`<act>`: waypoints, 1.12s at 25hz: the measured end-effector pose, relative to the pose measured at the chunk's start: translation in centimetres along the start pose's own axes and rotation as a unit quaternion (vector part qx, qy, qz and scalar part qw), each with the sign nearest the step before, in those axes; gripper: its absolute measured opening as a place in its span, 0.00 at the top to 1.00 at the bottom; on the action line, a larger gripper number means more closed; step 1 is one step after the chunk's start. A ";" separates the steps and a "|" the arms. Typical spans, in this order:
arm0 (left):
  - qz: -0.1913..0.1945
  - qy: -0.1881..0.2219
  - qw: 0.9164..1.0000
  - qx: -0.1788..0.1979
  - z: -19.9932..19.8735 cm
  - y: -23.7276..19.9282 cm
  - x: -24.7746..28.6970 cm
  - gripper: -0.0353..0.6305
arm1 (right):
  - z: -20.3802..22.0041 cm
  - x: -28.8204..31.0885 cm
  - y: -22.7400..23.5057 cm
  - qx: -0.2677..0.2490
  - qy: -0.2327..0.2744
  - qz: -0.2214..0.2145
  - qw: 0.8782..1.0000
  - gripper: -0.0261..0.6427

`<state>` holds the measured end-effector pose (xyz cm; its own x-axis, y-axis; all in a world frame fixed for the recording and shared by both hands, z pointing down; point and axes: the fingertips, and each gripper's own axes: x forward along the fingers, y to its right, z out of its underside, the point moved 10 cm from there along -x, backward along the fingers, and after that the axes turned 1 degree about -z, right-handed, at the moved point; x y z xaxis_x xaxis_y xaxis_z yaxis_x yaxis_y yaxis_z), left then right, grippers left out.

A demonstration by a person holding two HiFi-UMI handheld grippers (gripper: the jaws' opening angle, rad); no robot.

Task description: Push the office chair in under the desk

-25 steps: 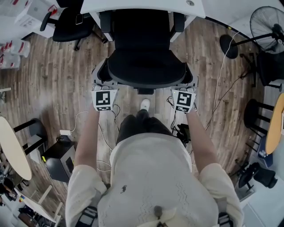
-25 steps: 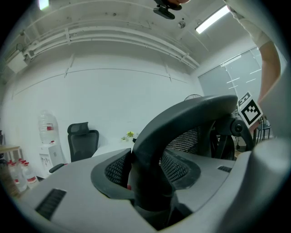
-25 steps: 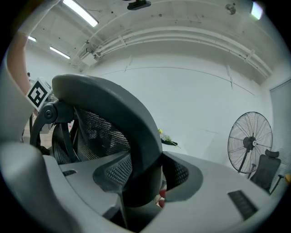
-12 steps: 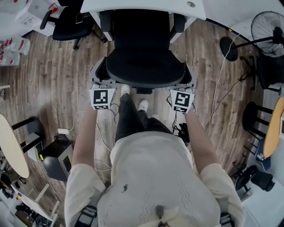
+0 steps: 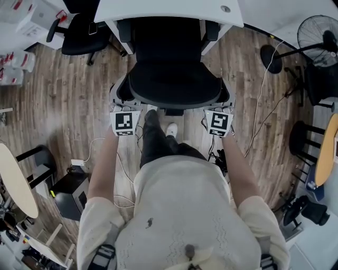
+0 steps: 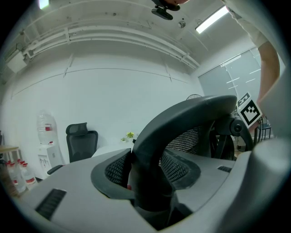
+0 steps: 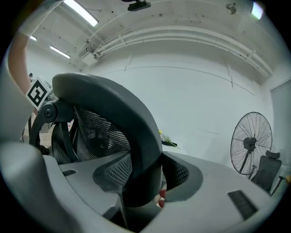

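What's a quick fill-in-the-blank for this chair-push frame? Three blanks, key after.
1. Both the left gripper and the right gripper are clamped on the office chair's ____ rim.
2. The chair's front sits under the ____ desk.
3. A second black chair stands at the head view's upper ____.
Missing words: backrest; white; left.
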<state>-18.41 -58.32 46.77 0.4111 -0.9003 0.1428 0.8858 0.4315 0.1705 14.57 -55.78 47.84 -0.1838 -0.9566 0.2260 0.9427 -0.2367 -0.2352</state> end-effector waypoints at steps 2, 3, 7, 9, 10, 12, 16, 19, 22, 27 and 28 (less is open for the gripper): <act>-0.002 0.000 1.000 0.000 -0.2 -0.1 0.4 0.62 | -0.2 0.5 0.3 0.001 0.000 -0.002 1.000 0.64; -0.002 0.000 1.000 0.000 -0.2 -0.1 0.6 0.62 | -0.1 0.7 0.4 0.002 -0.001 -0.003 1.000 0.64; 0.004 -0.001 1.000 -0.003 -0.3 -0.5 1.8 0.62 | -0.3 1.6 0.9 0.000 -0.002 0.001 1.000 0.64; 0.005 -0.001 1.000 -0.002 -0.4 -0.8 2.1 0.62 | -0.4 2.0 0.8 0.000 -0.002 0.002 1.000 0.64; 0.005 -0.002 1.000 -0.002 -0.3 -1.0 2.2 0.62 | -0.5 2.2 0.7 0.001 -0.002 0.002 1.000 0.64; 0.006 -0.002 1.000 -0.001 -0.3 -1.3 2.6 0.62 | -0.6 2.6 0.6 0.001 -0.003 0.003 1.000 0.64; 0.006 -0.001 1.000 -0.002 -0.2 -1.6 3.5 0.62 | -0.6 3.5 0.8 0.002 -0.003 0.003 1.000 0.64; 0.005 0.000 1.000 -0.002 -0.2 -1.7 4.1 0.62 | -0.5 4.0 1.1 0.002 -0.003 0.003 1.000 0.64; 0.006 0.001 1.000 -0.002 -0.3 -1.9 4.6 0.62 | -0.6 4.5 1.3 0.001 -0.004 0.004 1.000 0.64; 0.005 -0.001 1.000 -0.002 -0.2 -2.5 5.8 0.62 | -0.8 5.9 1.5 0.001 -0.005 0.003 1.000 0.64; 0.005 -0.001 1.000 -0.002 -0.1 -2.6 6.0 0.62 | -0.8 6.1 1.6 0.001 -0.005 0.003 1.000 0.64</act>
<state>-18.26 -64.85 47.03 0.4190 -0.8962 0.1456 0.8827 0.4397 0.1658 14.69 -62.12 48.07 -0.1760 -0.9560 0.2348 0.9443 -0.2313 -0.2339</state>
